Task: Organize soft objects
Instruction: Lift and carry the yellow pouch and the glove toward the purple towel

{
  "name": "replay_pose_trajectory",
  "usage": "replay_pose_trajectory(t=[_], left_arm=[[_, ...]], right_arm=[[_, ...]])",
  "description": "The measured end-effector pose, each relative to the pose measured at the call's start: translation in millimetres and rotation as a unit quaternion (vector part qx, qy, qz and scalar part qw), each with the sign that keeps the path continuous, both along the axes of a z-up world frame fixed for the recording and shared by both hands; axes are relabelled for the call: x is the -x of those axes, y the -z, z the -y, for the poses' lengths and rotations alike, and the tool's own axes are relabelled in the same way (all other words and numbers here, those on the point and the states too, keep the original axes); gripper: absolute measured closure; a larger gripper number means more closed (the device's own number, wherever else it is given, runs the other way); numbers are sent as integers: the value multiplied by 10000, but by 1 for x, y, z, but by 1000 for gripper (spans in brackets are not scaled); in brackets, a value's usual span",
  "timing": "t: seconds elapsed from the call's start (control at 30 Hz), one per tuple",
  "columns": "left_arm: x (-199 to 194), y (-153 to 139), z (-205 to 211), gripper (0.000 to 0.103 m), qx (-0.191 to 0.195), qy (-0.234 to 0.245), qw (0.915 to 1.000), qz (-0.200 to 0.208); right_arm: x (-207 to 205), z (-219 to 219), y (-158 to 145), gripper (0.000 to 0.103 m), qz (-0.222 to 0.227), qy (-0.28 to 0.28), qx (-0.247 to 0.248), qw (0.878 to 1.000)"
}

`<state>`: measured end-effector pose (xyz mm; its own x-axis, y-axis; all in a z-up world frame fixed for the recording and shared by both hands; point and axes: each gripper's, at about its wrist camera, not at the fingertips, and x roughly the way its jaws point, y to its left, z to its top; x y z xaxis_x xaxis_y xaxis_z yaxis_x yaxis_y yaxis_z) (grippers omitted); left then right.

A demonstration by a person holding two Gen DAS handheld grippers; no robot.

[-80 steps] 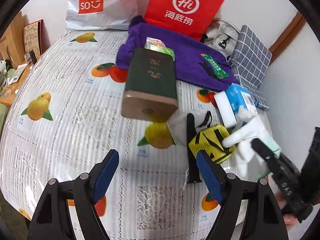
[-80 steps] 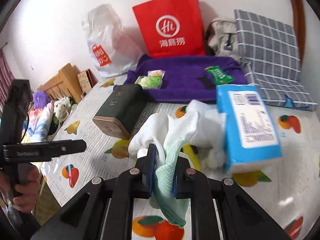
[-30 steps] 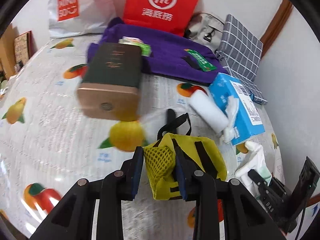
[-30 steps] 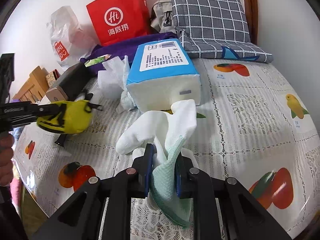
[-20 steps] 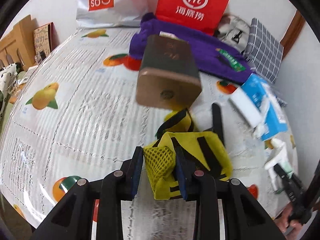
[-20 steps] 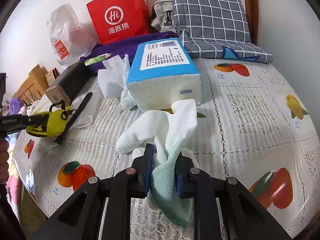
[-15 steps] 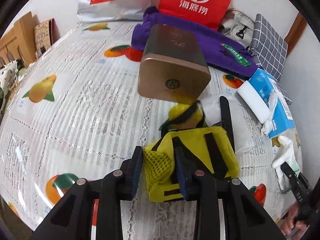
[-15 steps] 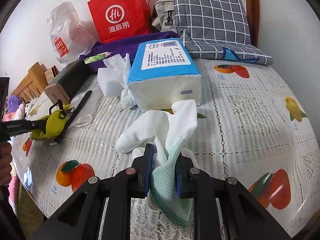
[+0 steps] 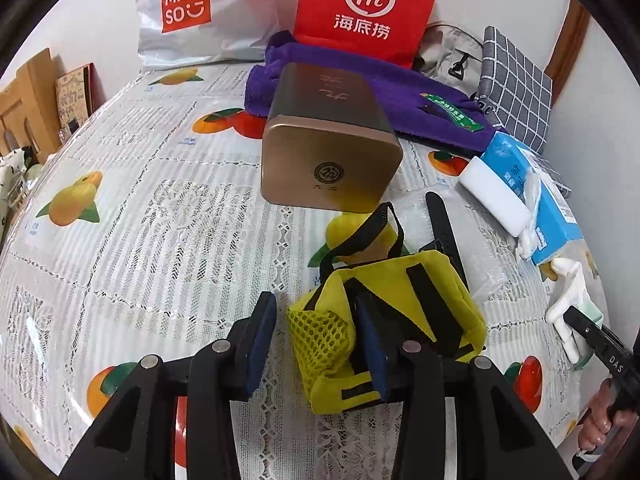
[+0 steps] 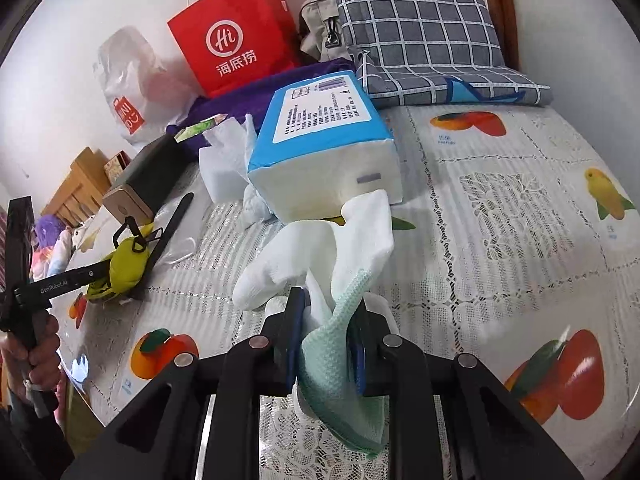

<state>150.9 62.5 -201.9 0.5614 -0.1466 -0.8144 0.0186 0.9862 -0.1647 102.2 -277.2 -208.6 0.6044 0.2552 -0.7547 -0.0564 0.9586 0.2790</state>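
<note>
A yellow mesh pouch (image 9: 420, 304) with black straps lies on the fruit-print tablecloth (image 9: 140, 220) in front of a tin box. My left gripper (image 9: 316, 308) straddles the pouch's mesh end and its jaws are opening. The left pad stands clear of the mesh and the right pad still touches it. From the right wrist view the pouch (image 10: 126, 260) sits at the far left. My right gripper (image 10: 328, 304) is shut on a white cloth (image 10: 320, 248) and a mint green cloth (image 10: 332, 352). Its jaws are opening slightly, pads still pressing.
A brown-ended dark tin box (image 9: 332, 152) lies just behind the pouch, with a black strap (image 9: 440, 220) beside it. A blue tissue pack (image 10: 320, 140) sits behind the cloths. Further back are a purple towel (image 9: 420, 96), red bag (image 9: 360, 8), white bag (image 9: 192, 12) and checked cushion (image 10: 420, 32).
The left gripper brought the yellow pouch down onto the table in front of the tin, and its jaws have widened off the mesh. The right gripper has kept still with its cloths.
</note>
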Motion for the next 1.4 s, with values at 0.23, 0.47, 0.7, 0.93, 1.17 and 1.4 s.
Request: replay_pose_trajectory(t=[0.23,0.47,0.7,0.93,1.17,1.4], left_arm=[[3,-5,-7,77,256,2,9996,-153],[13,-37,-10,77,228,-32,9997,58],[15,-77,-11,77,247,-83,9989,391],[9,-102,-14,77,270,-162,9980,552],[-6,-118,-13,77,230,-272,9974,621],[-28,-137,-11,77,201,-320,9963,776]], right_arm=[[4,-15,-6,88,98,135,435,9989],[6,-13,-41,89,355,48,410,9985],[12,-14,-81,89,722,16,538,9959],[4,-6,-115,89,964,119,599,9935],[-16,0,-145,89,1154,189,608,9913],[-44,-3,-168,89,1325,148,628,9891]])
